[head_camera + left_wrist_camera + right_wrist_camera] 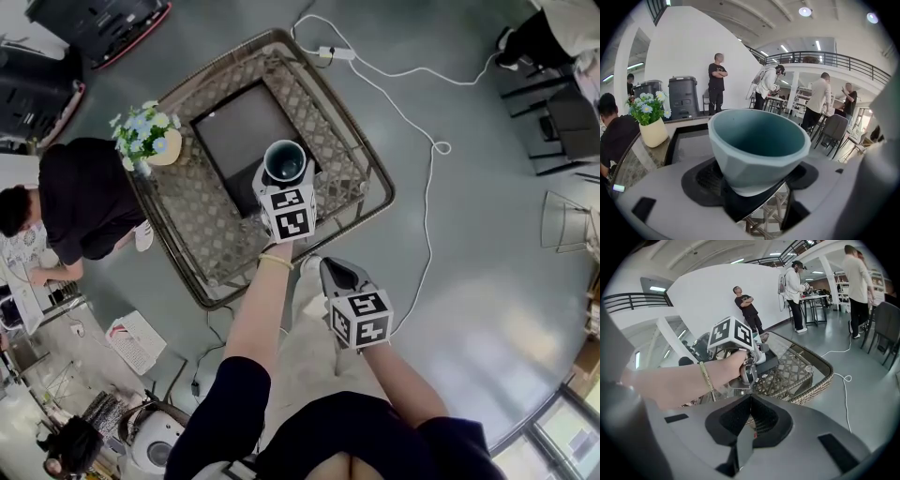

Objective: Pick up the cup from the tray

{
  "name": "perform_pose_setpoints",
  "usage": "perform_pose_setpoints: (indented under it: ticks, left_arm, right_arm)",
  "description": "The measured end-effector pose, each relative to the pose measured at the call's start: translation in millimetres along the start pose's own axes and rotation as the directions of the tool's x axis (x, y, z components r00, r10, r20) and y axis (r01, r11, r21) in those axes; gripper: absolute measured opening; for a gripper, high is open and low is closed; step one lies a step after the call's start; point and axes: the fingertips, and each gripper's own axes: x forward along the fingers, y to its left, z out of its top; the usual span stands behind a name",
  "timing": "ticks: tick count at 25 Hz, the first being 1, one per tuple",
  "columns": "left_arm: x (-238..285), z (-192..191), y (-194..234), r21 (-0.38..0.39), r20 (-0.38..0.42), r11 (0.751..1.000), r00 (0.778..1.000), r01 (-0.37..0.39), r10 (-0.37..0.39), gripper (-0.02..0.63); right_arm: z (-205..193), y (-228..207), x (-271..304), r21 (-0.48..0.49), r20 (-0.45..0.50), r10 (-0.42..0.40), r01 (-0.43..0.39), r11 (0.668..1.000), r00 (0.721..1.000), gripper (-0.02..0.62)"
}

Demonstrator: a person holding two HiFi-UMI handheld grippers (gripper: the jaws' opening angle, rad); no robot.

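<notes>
The glass-topped wicker desk [370, 202] carries a dark tray [234, 131], with a flower pot [150, 142] to its left. The left gripper [757, 194] reaches over the near right part of the tray. Its fingers [665, 197] stand wide apart with the teal cup [757, 145] upright between them. The pads flank the cup's narrow lower wall and do not seem to press on it. From this low angle it is hard to tell whether the cup's base rests on the tray's corner or just past it. The right gripper [750, 427] hangs near the person, off the desk, with its fingers together and nothing in them.

The step in hand looks like the grasp. To do it well, the person should keep the cup centred between the pads. The fingers should close evenly on the faceted wall below the flaring rim, firmly enough that the taper cannot let the cup slip. The lift should then go straight up and level, clearing the tray's raised edge before any sideways move.
</notes>
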Motion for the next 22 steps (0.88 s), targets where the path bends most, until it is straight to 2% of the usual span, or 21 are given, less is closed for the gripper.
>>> perform_pose_setpoints:
  ticks: [12,19,22]
  left_arm:
    - [-15,-3,1,-0.027,0.009,0.999,1.000,-0.018,0.019,0.364]
    - [-61,6,4,-0.053,0.084,0.998,0.996,-0.030,0.034,0.364]
    - [-88,4,3,-0.065,0.081,0.997,0.996,-0.027,0.032,0.364]
  right_arm:
    - [-10,1,-16,-0.018,0.009,-0.004,0.004,1.000,1.000,0.011]
    - [-12,10,-28,-0.046,0.033,0.011,-0.009,0.999,0.999,0.011]
    - [-12,16,-34,-0.063,0.045,0.021,-0.018,0.998,0.999,0.011]
